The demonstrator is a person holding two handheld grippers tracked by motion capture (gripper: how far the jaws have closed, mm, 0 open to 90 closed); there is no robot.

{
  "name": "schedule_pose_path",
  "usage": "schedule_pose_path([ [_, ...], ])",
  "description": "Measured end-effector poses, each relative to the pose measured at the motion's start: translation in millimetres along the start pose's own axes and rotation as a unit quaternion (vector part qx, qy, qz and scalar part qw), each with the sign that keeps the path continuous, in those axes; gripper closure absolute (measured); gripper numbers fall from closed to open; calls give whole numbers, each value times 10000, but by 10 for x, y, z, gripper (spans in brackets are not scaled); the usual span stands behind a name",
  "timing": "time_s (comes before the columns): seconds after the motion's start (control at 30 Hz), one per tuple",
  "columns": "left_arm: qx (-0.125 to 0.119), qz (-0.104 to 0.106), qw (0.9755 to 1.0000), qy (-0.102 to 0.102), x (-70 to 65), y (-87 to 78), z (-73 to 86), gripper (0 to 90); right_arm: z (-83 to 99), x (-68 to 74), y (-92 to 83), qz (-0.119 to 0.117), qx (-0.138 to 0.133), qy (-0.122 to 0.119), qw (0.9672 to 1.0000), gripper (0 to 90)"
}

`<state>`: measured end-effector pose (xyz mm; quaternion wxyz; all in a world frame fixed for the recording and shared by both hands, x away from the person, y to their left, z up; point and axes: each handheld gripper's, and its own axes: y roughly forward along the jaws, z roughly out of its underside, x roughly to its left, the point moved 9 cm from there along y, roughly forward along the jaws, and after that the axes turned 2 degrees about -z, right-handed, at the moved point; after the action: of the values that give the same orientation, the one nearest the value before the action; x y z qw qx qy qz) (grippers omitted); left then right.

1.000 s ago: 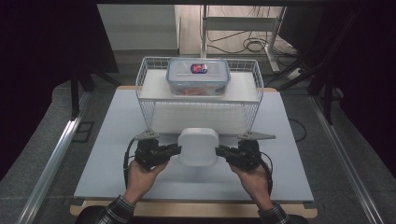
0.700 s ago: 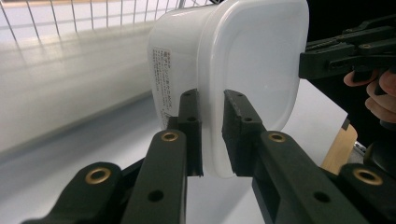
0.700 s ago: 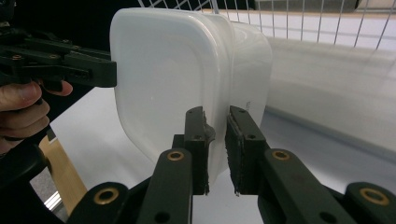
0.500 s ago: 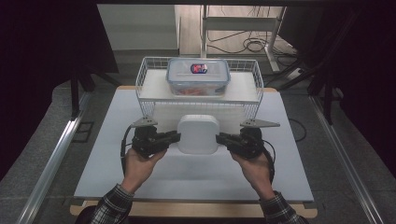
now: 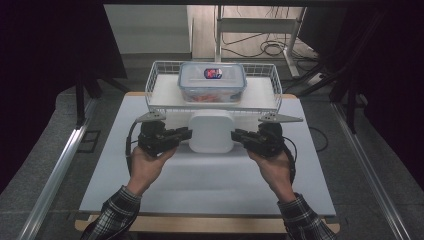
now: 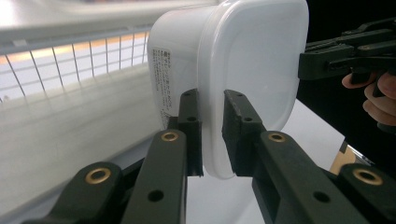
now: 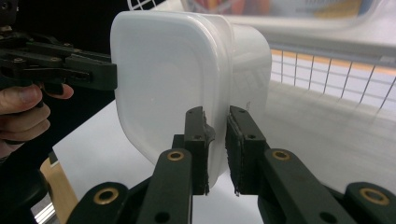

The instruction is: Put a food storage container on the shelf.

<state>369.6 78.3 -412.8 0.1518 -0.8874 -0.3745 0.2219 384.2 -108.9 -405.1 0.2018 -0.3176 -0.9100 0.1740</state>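
The white lidded tub (image 5: 211,131) is held off the white table (image 5: 210,175) between the 2 grippers, just in front of the wire basket (image 5: 155,80), in which a clear food box (image 5: 212,82) sits. The left gripper (image 5: 186,135) is closed on the lid rim at the tub's left side, and the right gripper (image 5: 236,136) is closed on the rim at its right side; in the left gripper view the jaws are seen pinching the thin edge of the tub (image 6: 233,74), and in the right gripper view the same pinch is seen on the opposite edge (image 7: 187,84).

A slip is judged the main risk: only a narrow lip is clamped on each side, so if 1 hand were raised faster than the other, the tub could be twisted out of a grip or the lid pried loose. The basket's front wall could also be struck if the tub were carried forward too low.

The tub is turned so that its lid faces up toward the high camera and its base faces down. Its outline is nearly square with rounded corners, so no clear long axis can be told
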Motion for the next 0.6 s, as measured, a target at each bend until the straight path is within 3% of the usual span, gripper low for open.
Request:
schedule_pose_path([
  [0.6,-252,-102,9994,214,-21,-184,-585,788,-575,39,-118,14,-351,-183,9992,786],
])
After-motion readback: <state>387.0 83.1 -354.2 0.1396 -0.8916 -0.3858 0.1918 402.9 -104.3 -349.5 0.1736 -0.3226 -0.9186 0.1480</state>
